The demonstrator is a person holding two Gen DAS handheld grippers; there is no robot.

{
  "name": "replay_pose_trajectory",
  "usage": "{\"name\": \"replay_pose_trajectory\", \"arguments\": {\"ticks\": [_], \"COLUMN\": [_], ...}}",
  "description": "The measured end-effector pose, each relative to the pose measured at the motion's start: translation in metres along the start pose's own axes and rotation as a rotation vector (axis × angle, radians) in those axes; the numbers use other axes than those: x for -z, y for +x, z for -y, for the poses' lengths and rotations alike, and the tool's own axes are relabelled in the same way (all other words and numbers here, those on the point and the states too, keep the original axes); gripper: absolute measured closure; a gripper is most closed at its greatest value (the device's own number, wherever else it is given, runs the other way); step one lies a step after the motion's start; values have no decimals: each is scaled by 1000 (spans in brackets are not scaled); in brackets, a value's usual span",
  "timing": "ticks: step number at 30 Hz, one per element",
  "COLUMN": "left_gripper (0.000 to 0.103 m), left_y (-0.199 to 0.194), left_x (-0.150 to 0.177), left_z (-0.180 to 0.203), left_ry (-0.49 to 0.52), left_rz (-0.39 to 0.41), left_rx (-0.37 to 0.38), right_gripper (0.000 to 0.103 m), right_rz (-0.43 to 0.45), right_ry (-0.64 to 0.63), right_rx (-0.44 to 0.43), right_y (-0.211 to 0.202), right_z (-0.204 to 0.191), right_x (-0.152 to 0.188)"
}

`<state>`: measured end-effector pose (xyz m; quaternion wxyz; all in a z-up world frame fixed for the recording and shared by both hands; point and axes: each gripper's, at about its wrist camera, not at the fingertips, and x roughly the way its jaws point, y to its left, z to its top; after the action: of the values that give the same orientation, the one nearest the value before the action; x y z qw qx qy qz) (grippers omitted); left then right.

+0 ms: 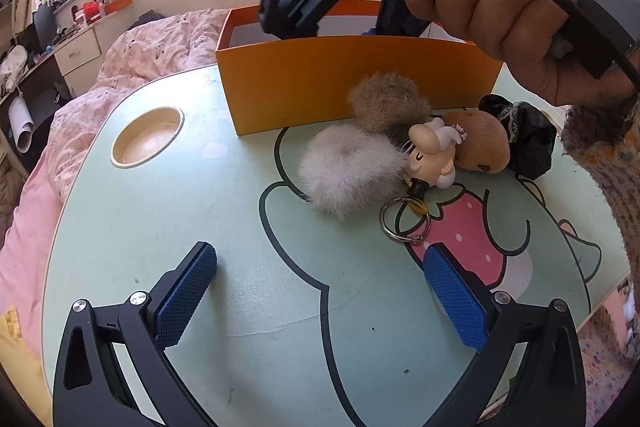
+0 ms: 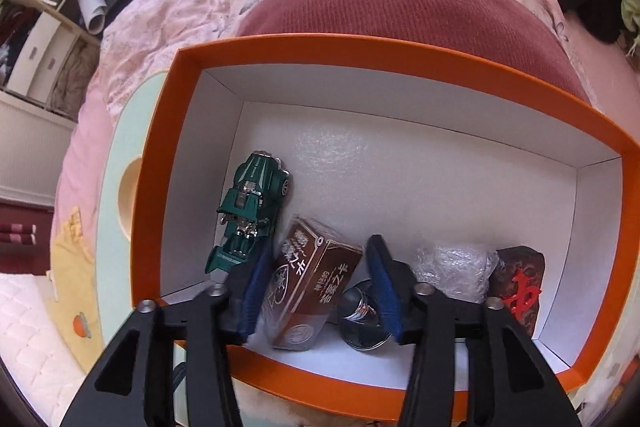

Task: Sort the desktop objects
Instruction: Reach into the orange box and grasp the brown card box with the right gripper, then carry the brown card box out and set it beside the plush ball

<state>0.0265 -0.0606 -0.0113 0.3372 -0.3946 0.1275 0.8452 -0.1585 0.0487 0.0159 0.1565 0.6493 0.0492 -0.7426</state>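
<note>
Tabletop: a pale green tabletop (image 1: 160,247) printed with a cartoon figure and a strawberry, with a round cream cup recess (image 1: 148,135) on its left side.
Orange box: an open orange cardboard box with white inside walls (image 1: 360,83) stands at the far edge of the tabletop, in front of the pink floral quilt (image 1: 160,43) on the bed.
Already in the box: a green toy racing car (image 2: 244,215), a brown printed card box (image 2: 312,283), a small shiny metal piece (image 2: 360,311), a bubble-wrapped bundle (image 2: 452,267) and a dark block with a red character (image 2: 520,287), all along the near wall.
Unsorted pile: just in front of the box lie a brown fur pompom (image 1: 388,99), a white fur pompom (image 1: 344,167), a pale doll keychain (image 1: 432,155) with its metal ring (image 1: 404,223), a tan plush toy (image 1: 480,143) and a black lace-trimmed scrunchie (image 1: 524,139), all touching one another.
Left gripper: the left gripper (image 1: 320,259) hangs over the tabletop near the pile, jaws spread wide, nothing between the blue pads.
Right gripper: the right gripper (image 2: 318,275), held by the right hand (image 1: 500,7), points steeply down into the box, jaws drawn in. The brown card box sits between them, tilted, with the left pad against its edge; I cannot tell whether it is actually gripped.
</note>
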Motion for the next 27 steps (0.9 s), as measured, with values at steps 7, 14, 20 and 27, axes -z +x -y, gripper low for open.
{"name": "replay_pose_trajectory", "arguments": {"ticks": [7, 14, 20, 27], "left_gripper": [0, 0, 0, 0], "left_y": [0, -1, -1, -1], "left_x": [0, 0, -1, -1], "left_z": [0, 0, 0, 0], "left_ry": [6, 10, 15, 20], "left_rz": [-1, -1, -2, -2], "left_rx": [6, 9, 12, 17], "right_gripper": [85, 85, 85, 61], "right_rz": [108, 357, 334, 354], "right_ry": [72, 9, 6, 43], "right_rx": [-163, -119, -163, -219], "right_y": [-42, -119, -100, -76], "right_z": [19, 29, 41, 57], "right_x": [8, 80, 127, 136]}}
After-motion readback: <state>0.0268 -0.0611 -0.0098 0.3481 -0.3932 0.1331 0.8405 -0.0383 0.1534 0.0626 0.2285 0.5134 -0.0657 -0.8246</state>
